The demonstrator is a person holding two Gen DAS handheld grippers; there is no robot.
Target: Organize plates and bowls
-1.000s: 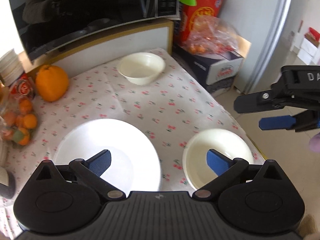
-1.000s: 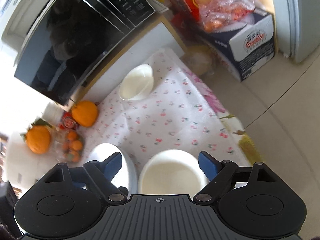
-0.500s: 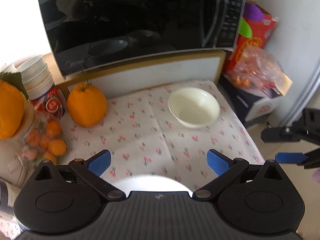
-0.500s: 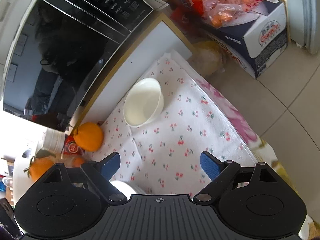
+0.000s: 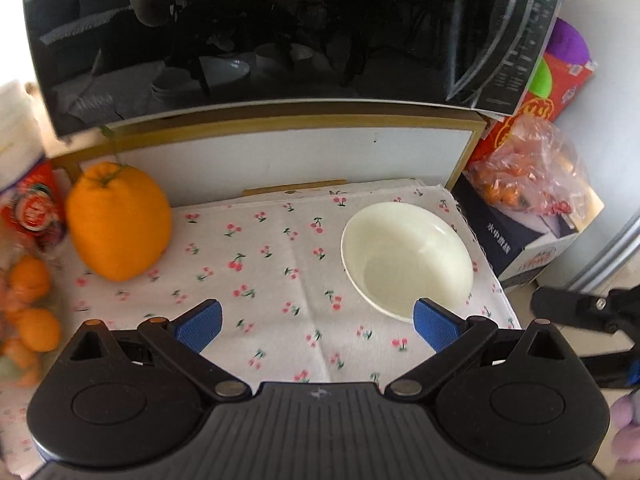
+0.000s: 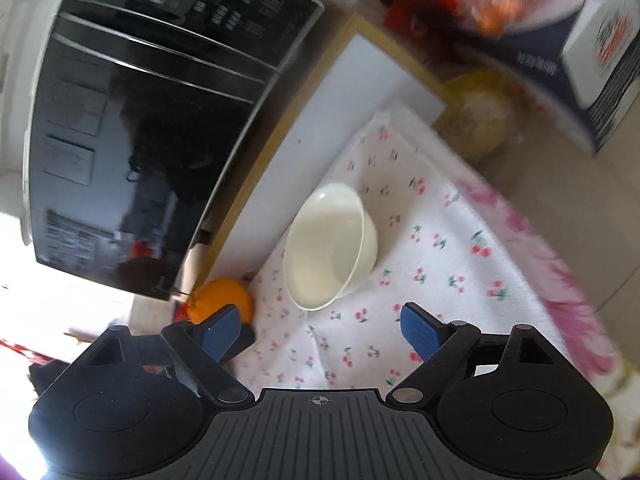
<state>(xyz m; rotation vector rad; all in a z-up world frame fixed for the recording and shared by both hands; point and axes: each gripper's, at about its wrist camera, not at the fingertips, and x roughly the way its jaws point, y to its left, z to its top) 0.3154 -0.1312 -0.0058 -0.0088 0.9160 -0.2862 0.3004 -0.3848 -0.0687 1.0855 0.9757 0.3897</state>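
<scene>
A cream bowl (image 5: 406, 258) sits upright on the cherry-print cloth (image 5: 280, 276) near its far right corner, below the microwave. It also shows in the right wrist view (image 6: 330, 246). My left gripper (image 5: 318, 326) is open and empty, low over the cloth, its right fingertip (image 5: 434, 324) just in front of the bowl's near rim. My right gripper (image 6: 322, 330) is open and empty, a little short of the bowl. The right gripper's black arm shows at the right edge of the left wrist view (image 5: 588, 312). The plate and second bowl are out of view.
A black microwave (image 5: 280, 32) overhangs the back of the cloth. A large orange (image 5: 118, 220) stands at the left, with small oranges (image 5: 30, 312) and a red packet (image 5: 34, 210) beside it. Boxes and a bag of fruit (image 5: 528, 176) stand to the right, off the table.
Both grippers have moved forward toward the far bowl. The white plate and the near bowl have dropped out of view below them. Both grippers stay open.
</scene>
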